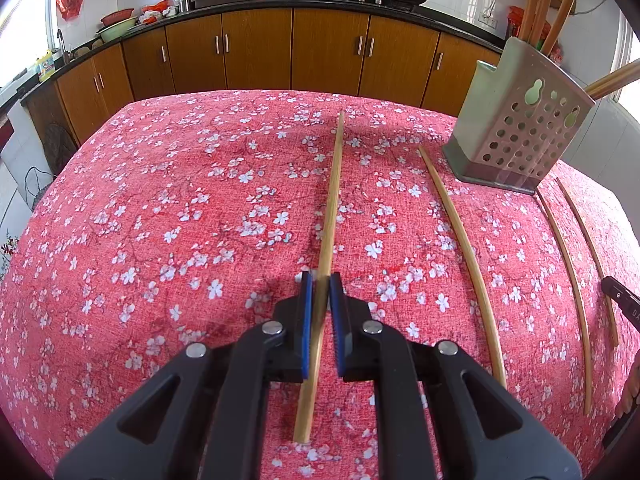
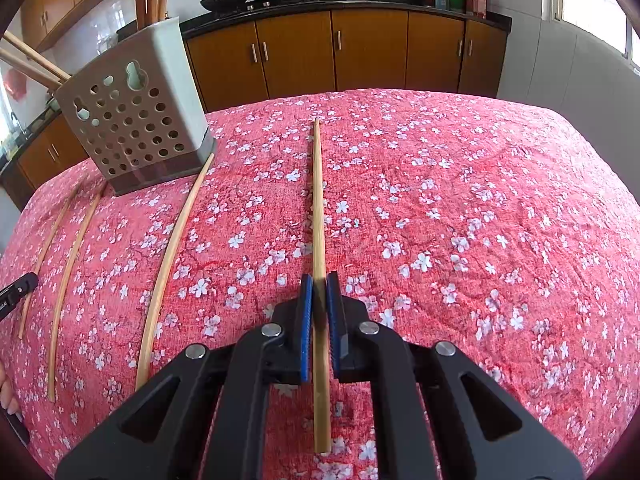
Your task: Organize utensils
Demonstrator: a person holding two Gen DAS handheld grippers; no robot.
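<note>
My left gripper (image 1: 320,280) has its blue pads closed narrow on a chopstick (image 1: 334,196) that runs up the middle of the left wrist frame. My right gripper (image 2: 319,280) is pinched the same way on another chopstick (image 2: 319,208) in the centre of the right wrist frame. I grip each one toward its near end, so the long part points forward and can be tipped tip-first into the holder. I cannot tell whether either stick is off the cloth yet.

The perforated holder (image 1: 520,132) stands at the upper right of the left view, at the upper left in the right view, with several sticks already leaning out of its top. 3 loose chopsticks lie on the red floral tablecloth (image 1: 180,220) below it; the nearest (image 1: 460,240) ends just beside the holder's base.

There is wide bare cloth on the left of the left frame and the right of the right frame, so I judge swinging outward safest. The cloth's far edge drops off before the cabinets (image 1: 256,52).
</note>
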